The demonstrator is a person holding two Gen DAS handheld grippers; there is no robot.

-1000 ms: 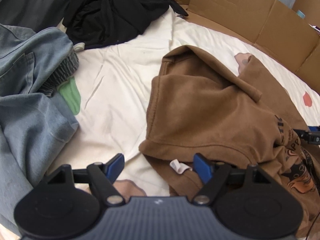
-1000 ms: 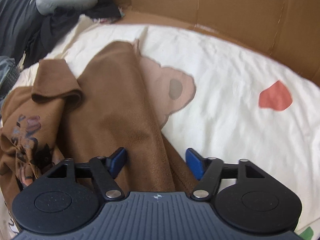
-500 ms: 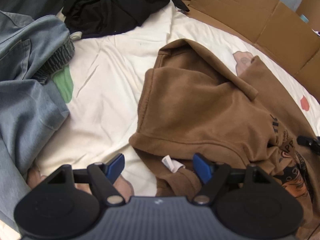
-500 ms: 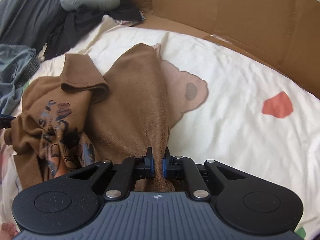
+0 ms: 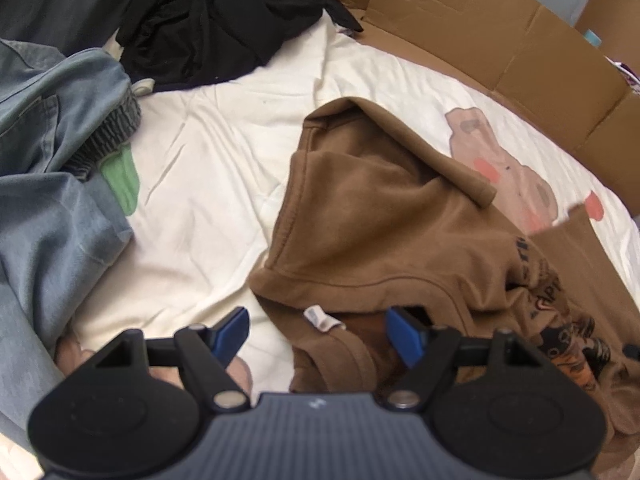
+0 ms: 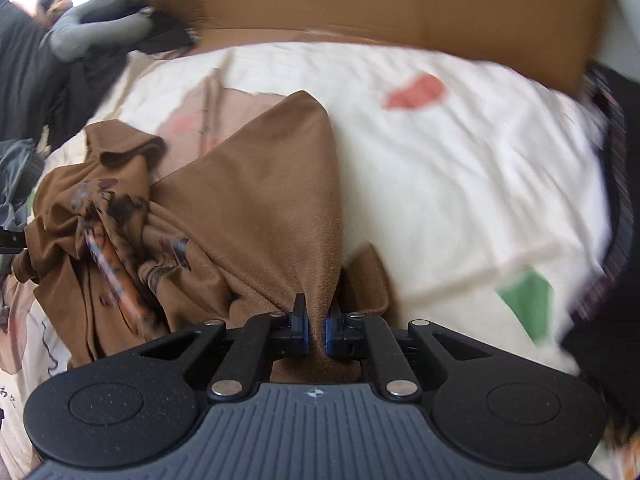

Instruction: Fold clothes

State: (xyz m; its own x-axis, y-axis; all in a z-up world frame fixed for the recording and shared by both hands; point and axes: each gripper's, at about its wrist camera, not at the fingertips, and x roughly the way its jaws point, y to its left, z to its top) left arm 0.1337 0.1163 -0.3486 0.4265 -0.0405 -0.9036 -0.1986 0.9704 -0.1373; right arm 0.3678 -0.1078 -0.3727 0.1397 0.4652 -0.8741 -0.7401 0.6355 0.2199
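A brown printed sweatshirt (image 5: 380, 232) lies crumpled on the white bed sheet (image 5: 208, 184). My left gripper (image 5: 320, 330) is open, its blue fingers on either side of the neckline and its white label (image 5: 320, 317). My right gripper (image 6: 316, 330) is shut on a fold of the brown sweatshirt (image 6: 260, 208) and holds it taut above the sheet (image 6: 460, 168). The print is bunched at the left in the right wrist view.
Blue jeans (image 5: 52, 184) lie at the left and a black garment (image 5: 208, 20) at the back. A cardboard wall (image 5: 500, 48) edges the bed. Dark and grey clothes (image 6: 80, 40) are piled at the back left in the right wrist view.
My right gripper shut on the sweatshirt fold and has pulled it up and to the right. My left gripper moved in closer to the neckline and stays open.
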